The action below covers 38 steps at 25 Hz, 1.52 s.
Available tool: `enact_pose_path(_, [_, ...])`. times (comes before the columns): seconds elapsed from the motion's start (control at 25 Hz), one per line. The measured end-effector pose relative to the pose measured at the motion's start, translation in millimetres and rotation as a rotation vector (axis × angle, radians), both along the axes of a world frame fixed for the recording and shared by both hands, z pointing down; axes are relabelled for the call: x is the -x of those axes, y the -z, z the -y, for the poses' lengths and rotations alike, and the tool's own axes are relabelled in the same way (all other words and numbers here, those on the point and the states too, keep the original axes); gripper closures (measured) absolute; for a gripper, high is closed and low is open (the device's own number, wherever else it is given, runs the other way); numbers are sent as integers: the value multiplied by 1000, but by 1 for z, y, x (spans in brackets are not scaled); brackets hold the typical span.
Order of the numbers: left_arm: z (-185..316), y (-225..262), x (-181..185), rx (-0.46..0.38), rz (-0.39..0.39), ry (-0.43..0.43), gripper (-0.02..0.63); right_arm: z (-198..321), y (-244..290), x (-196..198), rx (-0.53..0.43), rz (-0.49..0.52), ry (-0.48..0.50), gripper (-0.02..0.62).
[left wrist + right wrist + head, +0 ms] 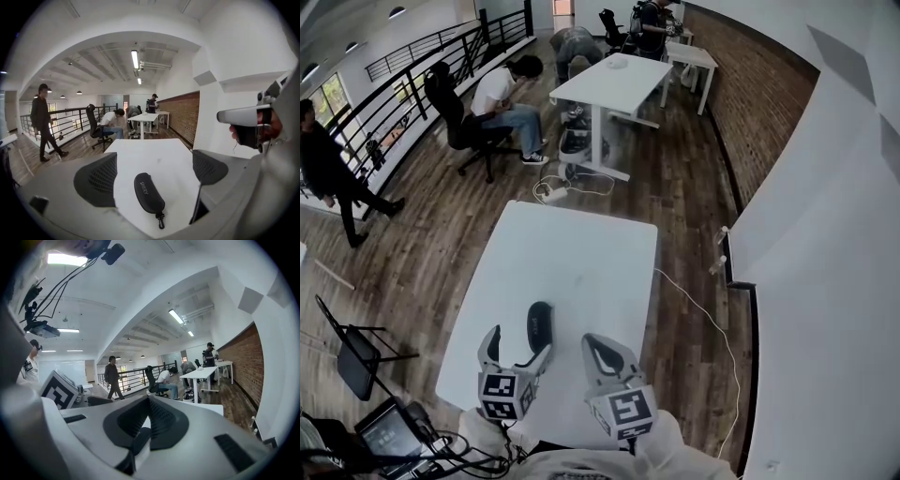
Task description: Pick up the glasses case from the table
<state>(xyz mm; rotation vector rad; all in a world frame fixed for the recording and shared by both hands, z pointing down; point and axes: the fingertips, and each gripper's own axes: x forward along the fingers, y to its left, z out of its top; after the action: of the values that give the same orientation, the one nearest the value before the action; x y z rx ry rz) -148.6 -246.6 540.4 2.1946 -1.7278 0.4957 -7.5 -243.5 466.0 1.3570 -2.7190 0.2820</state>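
A black zip glasses case [539, 324] [149, 192] lies on the white table [581, 262], towards its near edge. My left gripper [519, 345] [154, 158] is open wide just above the table. The case sits on the table between its dark ribbed pads [97, 180], and neither pad touches it. The case's zip pull points back toward me. To the right, my right gripper [598, 349] [149, 401] hangs over the table's near edge, shut and empty. It also shows, held by a hand, at the right of the left gripper view [243, 117].
A second white table [614, 80] stands farther back, with people seated and standing around it. A folding chair [356, 361] and a laptop [389, 436] are at the near left. A white cable [703, 319] runs across the wooden floor beside the white wall on the right.
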Motion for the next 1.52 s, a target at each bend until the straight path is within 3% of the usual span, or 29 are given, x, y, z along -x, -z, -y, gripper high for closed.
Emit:
enact_pose_path(0.28, [37, -74, 15, 226, 19, 66, 106, 5, -3, -33, 18, -22, -60, 589])
enact_pose_path(0.8, [77, -191, 23, 532, 4, 144, 106, 2, -24, -96, 102, -74, -174, 588])
enact_pose_path(1.12, [78, -220, 23, 629, 9, 172, 106, 6, -28, -107, 126, -98, -183, 589])
enact_pose_path(1.52, [64, -231, 21, 678, 27, 184, 114, 1, -25, -104, 140, -114, -169, 589])
